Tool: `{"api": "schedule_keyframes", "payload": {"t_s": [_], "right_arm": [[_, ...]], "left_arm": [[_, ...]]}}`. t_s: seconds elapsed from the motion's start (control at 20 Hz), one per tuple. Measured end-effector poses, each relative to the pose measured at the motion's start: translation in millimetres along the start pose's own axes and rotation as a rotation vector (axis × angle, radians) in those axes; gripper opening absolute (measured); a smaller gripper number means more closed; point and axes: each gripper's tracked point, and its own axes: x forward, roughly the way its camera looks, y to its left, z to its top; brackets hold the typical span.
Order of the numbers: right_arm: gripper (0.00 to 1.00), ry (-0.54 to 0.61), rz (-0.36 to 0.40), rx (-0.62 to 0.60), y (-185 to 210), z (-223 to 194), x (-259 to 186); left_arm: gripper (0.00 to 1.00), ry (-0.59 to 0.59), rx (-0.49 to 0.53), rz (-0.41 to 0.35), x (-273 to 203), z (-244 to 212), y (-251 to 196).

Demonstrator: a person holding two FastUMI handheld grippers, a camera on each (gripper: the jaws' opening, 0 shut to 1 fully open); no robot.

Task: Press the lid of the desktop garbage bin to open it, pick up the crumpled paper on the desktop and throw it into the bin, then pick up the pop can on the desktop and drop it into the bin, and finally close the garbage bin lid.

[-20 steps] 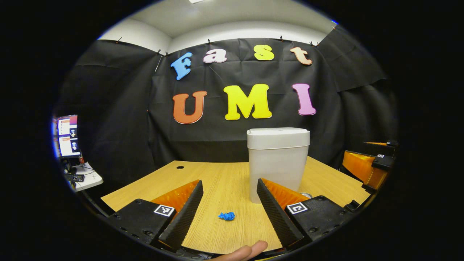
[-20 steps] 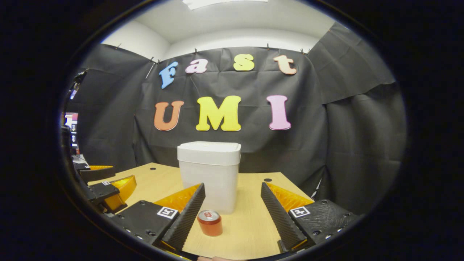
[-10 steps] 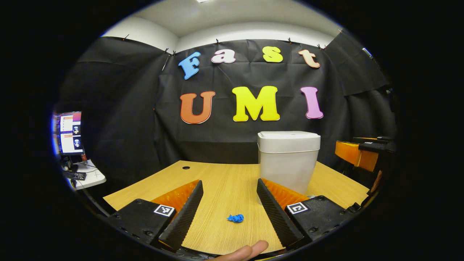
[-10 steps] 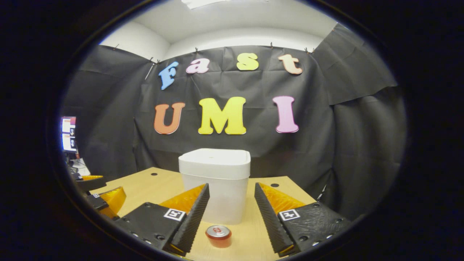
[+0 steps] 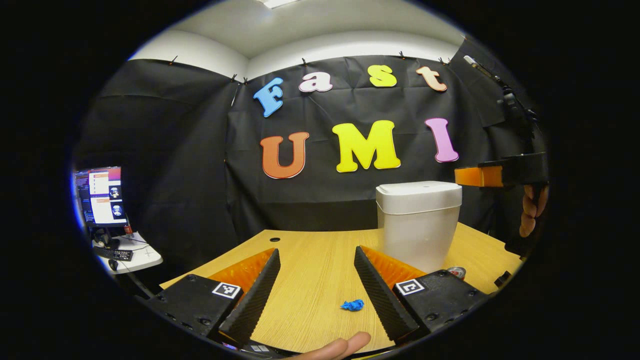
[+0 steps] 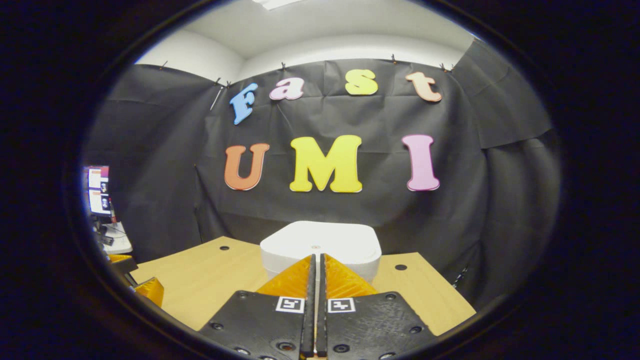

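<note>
The white desktop bin [image 5: 419, 235] stands on the wooden table [image 5: 310, 250] with its lid [image 6: 320, 241] closed. A small blue crumpled paper [image 5: 352, 305] lies on the table between my left gripper's fingers, close to the right one. My left gripper [image 5: 316, 251] is open and holds nothing. The pop can [image 5: 456, 272] peeks out beside the bin's base, partly hidden by a finger. My right gripper [image 6: 317, 256] is shut and empty, its tips hovering just over the lid's front. In the left gripper view, the right gripper [image 5: 492, 175] hangs at lid height, held by a hand [image 5: 530, 212].
A monitor [image 5: 100, 197] and a small side table [image 5: 132, 255] stand off to the left beyond the table edge. The tabletop has cable holes [image 6: 400, 267] near its back corners. A fingertip [image 5: 340, 345] shows at the bottom of the left gripper view.
My right gripper has shut and risen from table level to just above the bin lid, and the can has left its view. The left gripper has swung left, shifting bin and paper rightward in its view.
</note>
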Motion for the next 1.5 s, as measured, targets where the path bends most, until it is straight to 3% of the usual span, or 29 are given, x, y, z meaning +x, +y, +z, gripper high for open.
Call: {"api": "schedule_keyframes", "payload": {"t_s": [0.5,0.7,0.9,1.05,1.15,1.2,1.25,1.35,1.5], "right_arm": [[0.01,0.143,-0.053,0.068,3,-10,78],[0.01,0.191,-0.016,0.088,2,-19,74],[0.01,0.087,-0.012,0.048,-4,-7,53],[0.02,0.064,-0.005,-0.036,1,-23,39],[0.40,0.039,-0.056,-0.086,-7,-24,27],[0.51,0.019,-0.094,-0.086,-13,-22,21],[0.72,0.006,-0.114,-0.066,-16,-24,14],[0.97,0.012,-0.084,-0.020,-5,-32,1],[0.98,0.005,-0.080,0.003,-14,-33,-17]], "left_arm": [[0.96,0.038,-0.059,0.027,10,-10,22],[0.96,0.075,-0.107,0.025,14,-19,22],[0.96,0.073,-0.095,0.007,16,-19,18],[0.96,0.078,-0.087,0.000,19,-22,12],[0.96,0.082,-0.076,-0.013,22,-26,9],[0.96,0.085,-0.069,-0.015,23,-27,7],[0.96,0.088,-0.063,-0.018,24,-28,7],[0.96,0.094,-0.063,-0.029,25,-31,4],[0.96,0.107,-0.075,-0.064,27,-36,-4]]}}
